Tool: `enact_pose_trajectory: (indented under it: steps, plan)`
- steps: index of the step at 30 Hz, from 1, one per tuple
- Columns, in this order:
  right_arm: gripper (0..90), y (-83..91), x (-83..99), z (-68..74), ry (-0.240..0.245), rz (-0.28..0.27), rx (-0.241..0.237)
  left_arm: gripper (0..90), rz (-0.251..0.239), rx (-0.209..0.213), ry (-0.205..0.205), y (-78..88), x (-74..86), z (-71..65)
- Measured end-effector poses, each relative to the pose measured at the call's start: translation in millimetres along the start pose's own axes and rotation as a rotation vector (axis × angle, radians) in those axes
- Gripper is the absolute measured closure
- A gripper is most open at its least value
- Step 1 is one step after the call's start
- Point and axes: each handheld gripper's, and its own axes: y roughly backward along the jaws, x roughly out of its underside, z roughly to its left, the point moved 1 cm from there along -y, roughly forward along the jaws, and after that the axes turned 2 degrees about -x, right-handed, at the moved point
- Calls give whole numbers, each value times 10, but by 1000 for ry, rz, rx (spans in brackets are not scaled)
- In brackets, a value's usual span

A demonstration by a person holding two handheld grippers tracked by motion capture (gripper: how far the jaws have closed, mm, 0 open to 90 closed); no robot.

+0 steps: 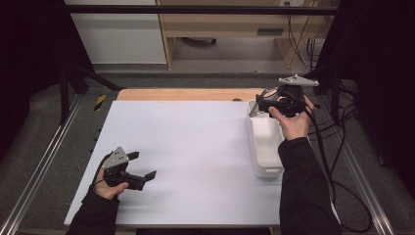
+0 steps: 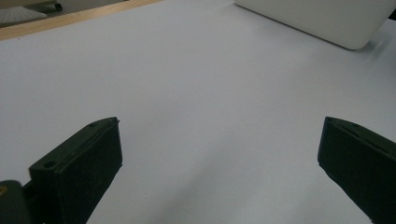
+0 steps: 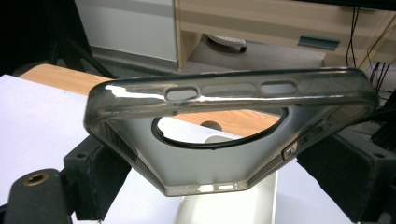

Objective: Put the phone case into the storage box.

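One phone case [image 3: 224, 140], one white tray [image 1: 266, 147] and two hand-held grippers are on show at a white-topped table [image 1: 186, 147]. The right gripper [image 1: 264, 104], raised above the far end of the tray at the table's right side, clamps the smoky, see-through phone case between its two black jaws; in the right gripper view the case is tipped with its camera ring and side-button slots facing the lens, its long sides pressed against the pads [image 3: 100, 175]. The left gripper [image 1: 142, 166] rests low near the table's near-left corner, its jaws spread wide with nothing between them; the left gripper view shows bare white surface between the pads [image 2: 84, 163] and a corner of the tray far off. The two grippers are well apart, and the whole middle of the table lies open between them. The tray runs along the right edge, near the rim. Beyond the far edge a strip of wooden board [image 1: 191, 94] shows, then a shelf unit [image 1: 230, 29] and hanging cables [image 1: 301, 34]; black frame posts [image 1: 63, 93] flank the table.
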Motion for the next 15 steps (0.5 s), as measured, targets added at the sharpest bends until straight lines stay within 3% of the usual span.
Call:
enact_pose_trajectory:
  steps: [15]
  plan:
    - [122, -238, -13, -101, -40, 32, 65, 0, 3, 4, -5, -10, 2, -3]
